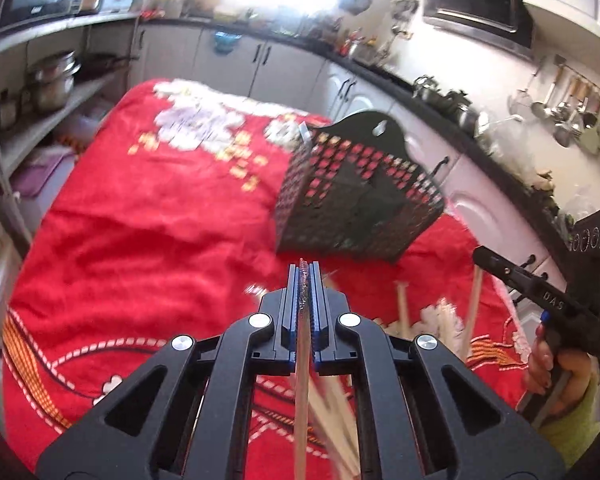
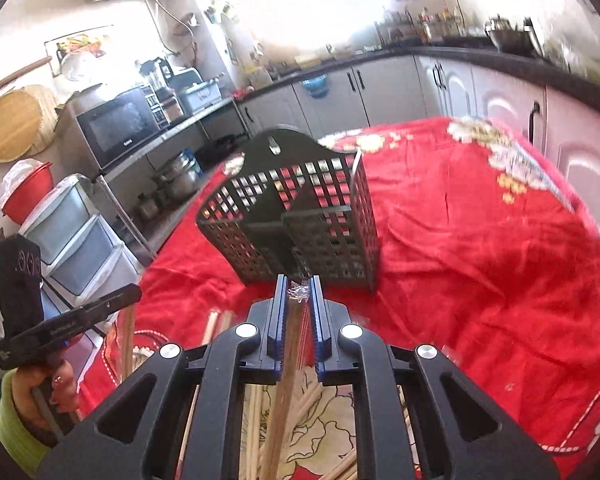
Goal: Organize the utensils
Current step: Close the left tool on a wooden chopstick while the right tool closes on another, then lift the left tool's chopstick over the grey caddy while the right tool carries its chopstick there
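We count two hand-held grippers, both black with blue ribbed pads.

Left gripper [image 1: 307,270]: its jaws are pressed together on one thin pale wooden stick [image 1: 301,400], which runs back from the pads toward the camera. The stick's tip shows just past the pads.

Right gripper [image 2: 298,283]: its jaws are clamped on one thicker brown wooden stick [image 2: 281,412]. A small clear crinkled scrap sits at the tips of the pads; we cannot tell what it is. In the left wrist view this gripper's black body shows at the right edge, held by a hand [image 1: 556,372] in a light green sleeve.

One black plastic utensil basket [image 1: 360,196], perforated with square holes, tall back panel with one hanging slot, inner dividers forming compartments. It stands on the cloth ahead of both grippers, apart from them. One thin grey strip shows at its far rim.

Loose pale wooden sticks [image 2: 312,404]: several, lying on the cloth beneath the grippers; blur prevents an exact count.

One red plush cloth [image 1: 140,240], fuzzy and wrinkled, with white and yellow floral patterns, covering the work surface.

Surroundings: grey cabinet fronts with dark handles, one black microwave [image 2: 120,130], stacked steel pots [image 1: 54,80] on an open shelf.
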